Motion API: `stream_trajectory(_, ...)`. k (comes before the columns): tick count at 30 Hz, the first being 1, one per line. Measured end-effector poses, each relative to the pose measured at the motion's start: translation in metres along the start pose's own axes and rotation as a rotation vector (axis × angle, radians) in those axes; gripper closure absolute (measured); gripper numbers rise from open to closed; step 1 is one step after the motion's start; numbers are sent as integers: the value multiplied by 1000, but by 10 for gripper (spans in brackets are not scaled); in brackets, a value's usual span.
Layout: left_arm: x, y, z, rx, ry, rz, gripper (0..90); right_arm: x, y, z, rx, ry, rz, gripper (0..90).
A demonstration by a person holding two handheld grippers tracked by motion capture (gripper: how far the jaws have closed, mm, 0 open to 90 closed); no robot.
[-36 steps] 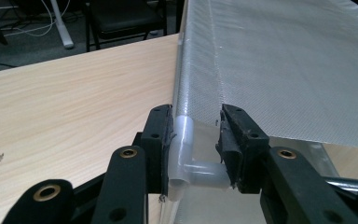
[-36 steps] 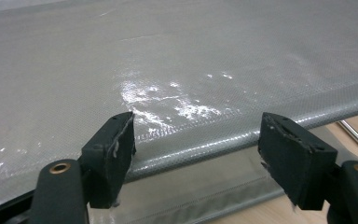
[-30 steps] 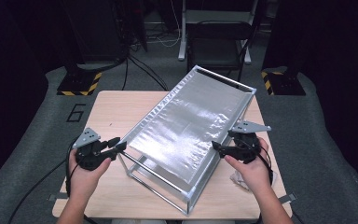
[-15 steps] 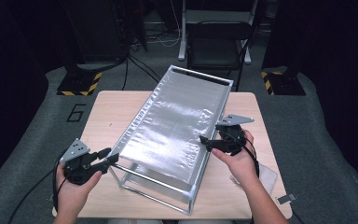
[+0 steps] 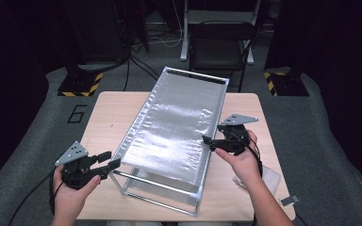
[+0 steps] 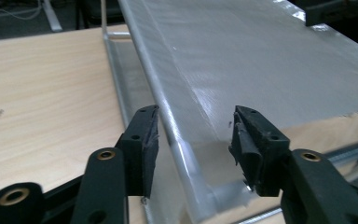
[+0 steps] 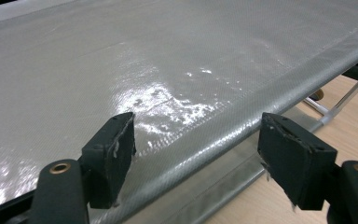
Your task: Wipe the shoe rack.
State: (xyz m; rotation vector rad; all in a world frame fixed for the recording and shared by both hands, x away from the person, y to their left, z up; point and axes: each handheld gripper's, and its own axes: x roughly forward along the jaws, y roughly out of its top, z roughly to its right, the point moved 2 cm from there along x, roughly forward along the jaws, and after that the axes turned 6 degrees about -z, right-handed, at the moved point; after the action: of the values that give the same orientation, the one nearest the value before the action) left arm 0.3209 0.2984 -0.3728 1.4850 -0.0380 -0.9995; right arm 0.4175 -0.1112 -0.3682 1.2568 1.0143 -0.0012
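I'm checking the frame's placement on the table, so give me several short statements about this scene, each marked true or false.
1. The silver mesh rack stands on the wooden table. True.
2. The left claw is clamped shut on the rack's corner. False: in the left gripper view its jaws stand apart on either side of the rack's edge rail, and neither pad presses on it.
3. The right claw is at the rack's right edge. True.
4. A red cup stands on the rack. False: nothing lies on its top.
5. A number six is marked on the floor left of the table. True.
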Motion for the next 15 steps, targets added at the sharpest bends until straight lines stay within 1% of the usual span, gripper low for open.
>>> stream_trajectory(1, 1, 3, -2, 3, 6, 4, 499, -1, 0, 0, -5, 1, 3, 272)
stream_trajectory(3, 4, 8, -4, 4, 18, -4, 505, -4, -1, -2, -2, 10, -2, 272)
stream_trajectory(5, 8, 13, -6, 6, 32, -6, 521, -7, -2, -5, -11, 24, -1, 273)
stream_trajectory(6, 10, 15, -8, 10, 28, -15, 529, -8, -3, -7, -10, 27, -5, 273)
stream_trajectory(7, 13, 16, -8, 7, 24, -18, 550, -9, -4, -8, -21, 37, -6, 276)
stream_trajectory(9, 19, 19, -9, 12, 10, -36, 581, -11, -5, -12, -20, 50, -8, 287)
stream_trajectory(10, 22, 19, -9, 19, 17, -41, 613, -12, -5, -14, -17, 56, -3, 302)
stream_trajectory(11, 24, 20, -8, 22, 30, -46, 628, -13, -5, -15, -26, 71, -12, 319)
stream_trajectory(12, 24, 20, -8, 28, 30, -49, 644, -14, -6, -16, -23, 78, -8, 336)
stream_trajectory(13, 25, 20, -9, 18, 26, -43, 647, -14, -6, -17, -26, 79, -10, 339)
stream_trajectory(15, 25, 19, -9, 19, 30, -37, 657, -16, -6, -18, -23, 73, -6, 372)
